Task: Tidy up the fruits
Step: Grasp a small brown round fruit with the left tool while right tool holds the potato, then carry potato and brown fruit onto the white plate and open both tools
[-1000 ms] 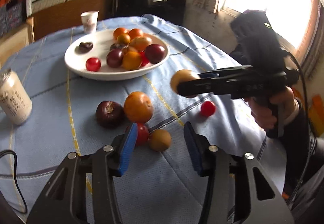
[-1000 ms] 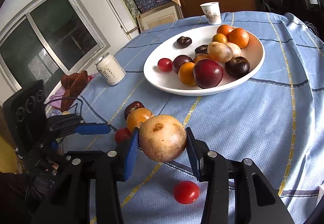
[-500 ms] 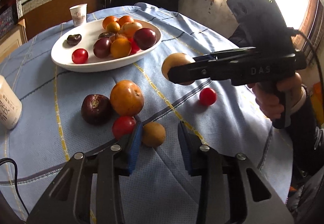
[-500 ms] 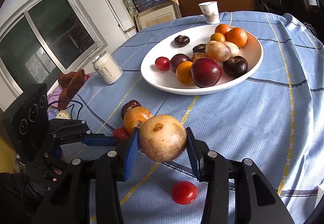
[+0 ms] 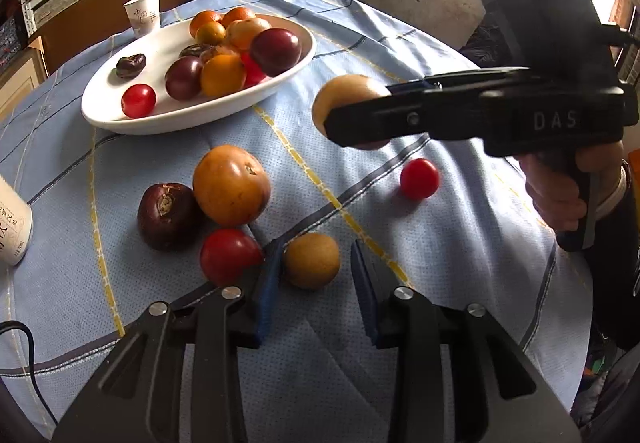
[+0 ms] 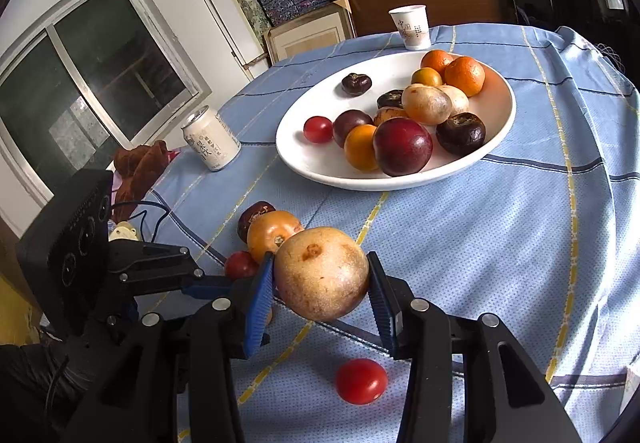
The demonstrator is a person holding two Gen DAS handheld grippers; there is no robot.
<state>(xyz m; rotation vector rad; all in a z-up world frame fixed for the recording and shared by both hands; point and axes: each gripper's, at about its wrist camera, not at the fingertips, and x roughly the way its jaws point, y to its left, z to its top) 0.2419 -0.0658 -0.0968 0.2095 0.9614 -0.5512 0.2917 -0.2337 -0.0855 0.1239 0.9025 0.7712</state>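
A small brown fruit point(image 5: 312, 263) lies on the blue tablecloth between the blue pads of my left gripper point(image 5: 315, 247). The jaws are closing; the left pad is at its side and a gap remains at the right pad. My right gripper point(image 6: 320, 259) is shut on a large tan fruit point(image 6: 322, 273), held above the cloth; the left wrist view shows it hanging to the right of the white plate point(image 5: 120, 115). Loose on the cloth are an orange fruit point(image 5: 232, 185), a dark purple fruit point(image 5: 166, 215), a red tomato point(image 5: 228, 255) and a small red tomato point(image 5: 419, 179).
The plate point(image 6: 304, 163) holds several fruits, orange, purple and red. A paper cup point(image 5: 143, 15) stands behind it and a white can point(image 6: 211, 143) to its left. A black cable point(image 5: 24, 343) lies at the near left. A person's hand point(image 5: 560, 187) grips the right tool.
My left gripper came forward and down over the small brown fruit, and its jaws narrowed around it. The right gripper kept still with the tan fruit.
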